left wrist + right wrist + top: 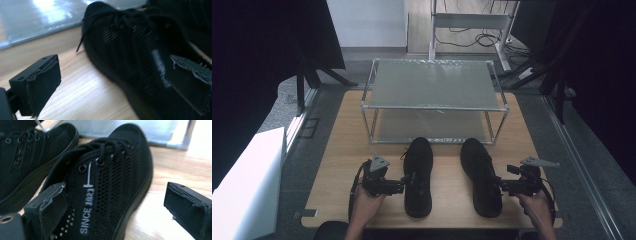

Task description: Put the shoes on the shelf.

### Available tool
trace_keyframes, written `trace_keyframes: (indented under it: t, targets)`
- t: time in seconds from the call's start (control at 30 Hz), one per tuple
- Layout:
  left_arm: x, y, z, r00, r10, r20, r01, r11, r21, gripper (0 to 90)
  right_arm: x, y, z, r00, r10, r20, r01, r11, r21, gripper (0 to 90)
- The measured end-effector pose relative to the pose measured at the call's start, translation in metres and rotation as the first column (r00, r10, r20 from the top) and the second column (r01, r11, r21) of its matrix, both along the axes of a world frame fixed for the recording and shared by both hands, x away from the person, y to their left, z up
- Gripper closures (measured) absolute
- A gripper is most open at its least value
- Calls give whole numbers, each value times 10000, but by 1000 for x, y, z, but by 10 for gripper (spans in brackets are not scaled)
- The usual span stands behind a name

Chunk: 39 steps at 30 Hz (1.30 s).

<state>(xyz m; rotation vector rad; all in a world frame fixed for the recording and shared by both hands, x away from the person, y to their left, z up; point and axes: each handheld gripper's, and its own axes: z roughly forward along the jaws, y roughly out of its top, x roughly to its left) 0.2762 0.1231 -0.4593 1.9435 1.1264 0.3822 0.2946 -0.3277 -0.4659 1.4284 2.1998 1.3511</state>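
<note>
Your right gripper (117,207) view shows "SINCE 1921" on the black mesh right shoe (110,185); both grippers released, left gripper (120,87) straddling the left shoe (130,50).

A light wooden table (342,150) carries a two-tier metal-framed shelf rack (434,102) at its far side. Nearer, two black mesh shoes lie side by side: the left shoe (418,175) just beside the left gripper (401,185), the right shoe (480,175) against the right gripper (501,186).
</note>
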Motion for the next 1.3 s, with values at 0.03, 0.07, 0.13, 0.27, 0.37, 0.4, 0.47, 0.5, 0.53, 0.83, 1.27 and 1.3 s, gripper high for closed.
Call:
trace_keyframes:
  t: [0.03,0.07,0.13,0.27,0.37,0.4,0.47,0.5,0.53,0.83,1.27,1.3]
  targets:
    - [1,-3,1,10000,-70,-21,70,10000,-11,3,1,3,-1,9999,129,-60,-129,9999,-101,52]
    - [2,-8,1,9998,-174,-28,174,9998,-32,3,1,5,-2,9998,205,-71,-207,9997,-152,53]
    - [3,-16,1,9992,-382,-104,382,9992,-78,3,4,9,-4,9993,340,-149,-343,9992,-199,53]
    - [7,-27,-4,9984,-491,-294,495,9987,104,0,8,12,-9,9990,316,-324,-322,9993,-195,53]
    - [13,-34,-11,9977,-407,-535,436,9975,561,0,14,19,-14,9985,367,-397,-379,9988,-316,66]
    - [16,-35,-14,9972,-377,-645,414,9975,565,0,14,19,-14,9985,367,-397,-379,9988,-316,66]
    - [22,-40,-20,9960,-343,-826,415,9952,881,0,20,28,-19,9985,346,-418,-378,9961,-794,85]
    - [22,-40,-20,9960,-343,-826,415,9952,881,0,20,28,-19,9985,346,-418,-378,9961,-794,85]
    - [27,-42,-25,9946,-338,-984,430,9948,923,0,23,33,-22,9989,236,-410,-279,9937,-1087,124]
    - [42,-51,-33,9890,-60,-1481,250,9916,1266,49,26,46,-23,9984,-375,412,465,9680,-2465,346]
    - [43,-13,-29,9918,846,-955,-773,9940,776,712,25,38,-22,9865,-1322,963,1521,9582,-2423,726]
    - [44,-10,-29,9909,901,-998,-844,9947,592,746,25,36,-21,9863,-1402,865,1566,9610,-2278,727]
